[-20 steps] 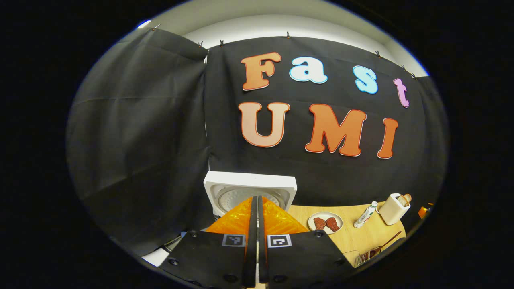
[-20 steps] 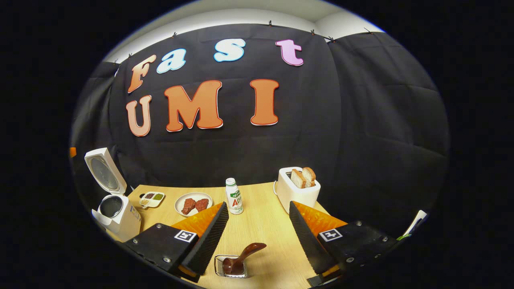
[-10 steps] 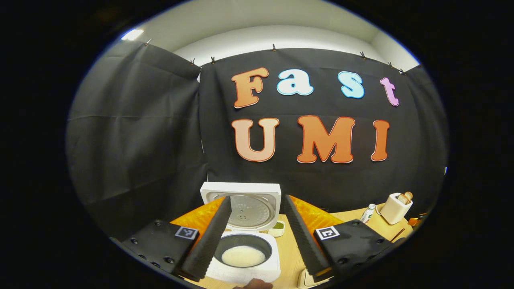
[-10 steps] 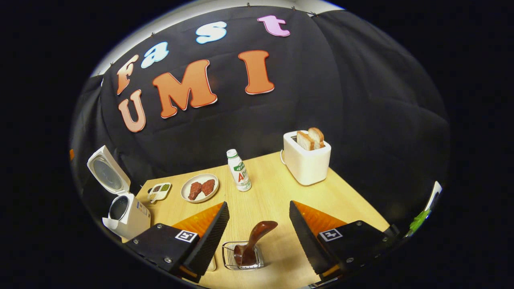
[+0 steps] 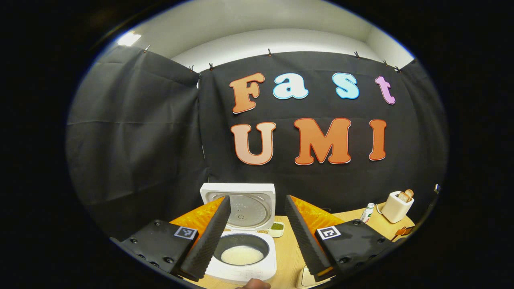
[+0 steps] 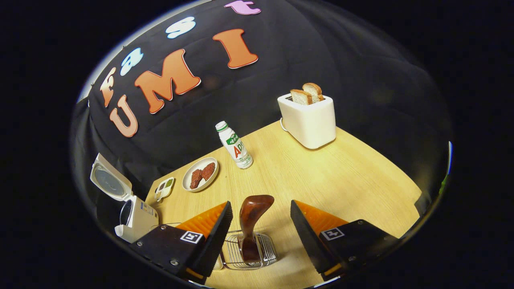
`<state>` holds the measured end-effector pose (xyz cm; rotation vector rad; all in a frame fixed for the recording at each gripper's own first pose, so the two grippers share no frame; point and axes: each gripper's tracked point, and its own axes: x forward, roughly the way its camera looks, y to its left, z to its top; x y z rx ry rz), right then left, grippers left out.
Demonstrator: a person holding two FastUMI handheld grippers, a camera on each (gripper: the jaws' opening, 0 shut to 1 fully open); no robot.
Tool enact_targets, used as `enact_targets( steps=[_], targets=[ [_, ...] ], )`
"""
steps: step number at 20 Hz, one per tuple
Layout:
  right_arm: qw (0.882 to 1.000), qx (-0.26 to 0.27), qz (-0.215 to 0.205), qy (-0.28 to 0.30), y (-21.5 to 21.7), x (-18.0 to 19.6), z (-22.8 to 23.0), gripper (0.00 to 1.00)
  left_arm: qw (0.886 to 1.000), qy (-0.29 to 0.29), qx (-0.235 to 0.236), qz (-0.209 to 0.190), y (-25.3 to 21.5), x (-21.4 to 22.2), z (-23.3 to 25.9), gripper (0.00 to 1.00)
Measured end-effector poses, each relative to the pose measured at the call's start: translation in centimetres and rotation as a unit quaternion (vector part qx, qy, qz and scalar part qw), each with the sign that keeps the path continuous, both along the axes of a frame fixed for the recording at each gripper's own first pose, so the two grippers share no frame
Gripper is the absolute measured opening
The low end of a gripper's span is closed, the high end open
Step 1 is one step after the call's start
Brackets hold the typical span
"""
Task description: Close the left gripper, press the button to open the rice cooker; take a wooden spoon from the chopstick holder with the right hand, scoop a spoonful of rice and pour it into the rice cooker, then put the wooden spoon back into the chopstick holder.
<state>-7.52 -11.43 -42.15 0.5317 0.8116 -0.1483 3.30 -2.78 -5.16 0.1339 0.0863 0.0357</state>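
Right gripper [image 6: 261,224] open above the chopstick holder [image 6: 249,253]: lower, centre jaws around the wooden spoon [image 6: 252,216] handle, then close.

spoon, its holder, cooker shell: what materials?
Wooden spoon: dark reddish-brown wood by the look, glossy highlights suggest a lacquer. Chopstick holder: thin bright metal wire, open ribs, likely steel. Rice cooker shell: smooth white, probably moulded plastic; the lid's inner plate looks like dull grey metal.

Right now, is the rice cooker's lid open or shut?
Open. The rice cooker has its lid standing upright behind the pot, and white rice shows inside.
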Motion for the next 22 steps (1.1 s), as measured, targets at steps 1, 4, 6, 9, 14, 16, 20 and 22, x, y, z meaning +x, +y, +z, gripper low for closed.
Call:
enact_targets(
  steps=[1,4,6,9,14,16,20,22],
  targets=[
    [1.0,0.001,0.001,-0.004,0.3,0.1,-0.2,0.91,1.0,0.0,-0.001,-0.003,-0.2,0.0,0.0,0.93],
    [1.0,0.02,0.0,-0.005,0.8,0.7,-1.1,0.83,1.0,0.005,0.006,-0.013,-1.0,0.0,-0.1,0.92],
    [0.999,0.044,-0.01,-0.003,1.2,0.8,-1.8,0.73,1.0,0.007,0.012,-0.019,-1.5,0.2,-0.2,0.93],
    [0.996,0.082,-0.022,-0.015,2.1,1.0,-1.6,0.47,0.999,0.011,0.02,-0.024,-1.7,0.3,-0.5,0.93],
    [0.996,0.084,-0.035,-0.012,2.7,0.8,-0.9,0.21,1.0,0.012,0.014,-0.024,-0.9,0.5,-1.0,0.92],
    [0.996,0.079,-0.044,-0.019,2.4,1.2,0.1,0.18,1.0,0.014,0.01,-0.024,-0.4,0.7,-1.2,0.92],
    [0.997,0.051,-0.039,-0.041,1.9,1.3,2.9,0.14,0.999,0.022,-0.002,-0.026,0.3,1.0,-2.0,0.93],
    [0.998,0.031,-0.031,-0.053,1.8,1.4,4.7,0.14,0.999,0.02,-0.004,-0.026,0.6,1.2,-2.1,0.92]
  ],
)
